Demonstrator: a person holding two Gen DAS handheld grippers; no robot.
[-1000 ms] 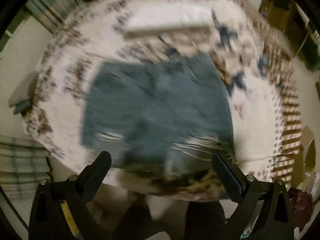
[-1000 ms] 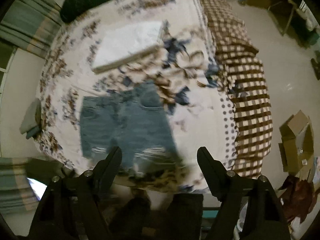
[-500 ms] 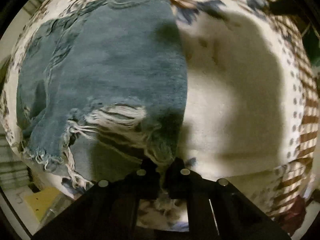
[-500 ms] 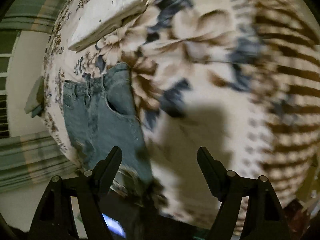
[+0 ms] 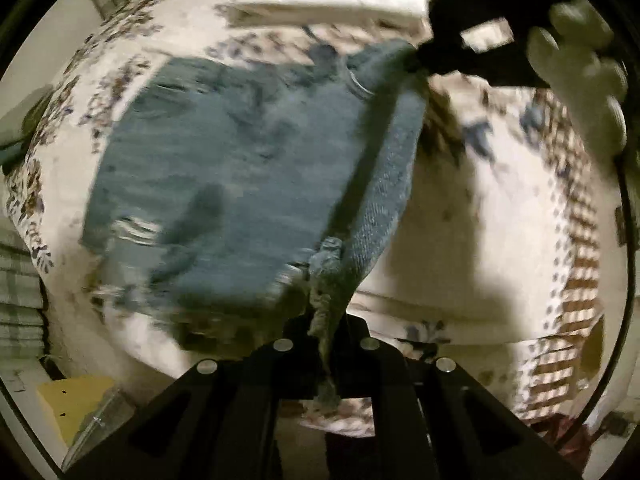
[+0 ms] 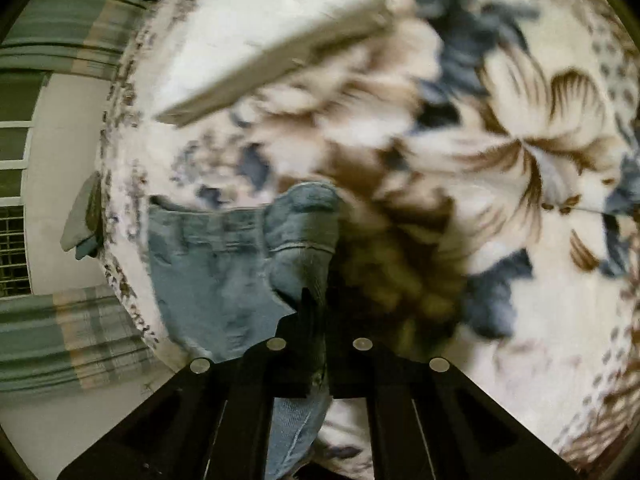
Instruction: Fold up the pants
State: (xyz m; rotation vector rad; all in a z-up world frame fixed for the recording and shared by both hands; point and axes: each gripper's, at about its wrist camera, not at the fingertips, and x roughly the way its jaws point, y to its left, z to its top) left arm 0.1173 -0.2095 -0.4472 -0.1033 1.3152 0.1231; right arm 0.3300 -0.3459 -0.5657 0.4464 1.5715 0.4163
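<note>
Both grippers are clamped on the one pair of denim shorts [image 5: 248, 168]: the left gripper [image 5: 326, 344], at six o'clock in its own view, pinches the frayed hem corner of the right-hand leg, while the right gripper [image 6: 318, 344] bites the waistband corner, and in the left view it shows again at one o'clock [image 5: 416, 58], with a pale gloved hand [image 5: 580, 76] behind it. Between the two grips the side edge of the shorts is lifted off the flowered blanket [image 5: 460, 208] and stretched into a taut ridge; the rest of the garment lies flat on the bed, spreading from the centre toward nine o'clock. Denim like this should handle as soft but fairly heavy cloth: it drapes and sags where unsupported, holds a crease reasonably well, and is not slippery, though the ragged hem threads could tear loose if they alone bear the pull. Seams, waistband and hem corners look like the soundest places to take hold, as now. Counted: one pair of shorts, two grippers, one folded white cloth or pad [image 6: 256, 52] at twelve o'clock, and one small grey object [image 6: 82, 220] at the bed's edge near nine o'clock.
</note>
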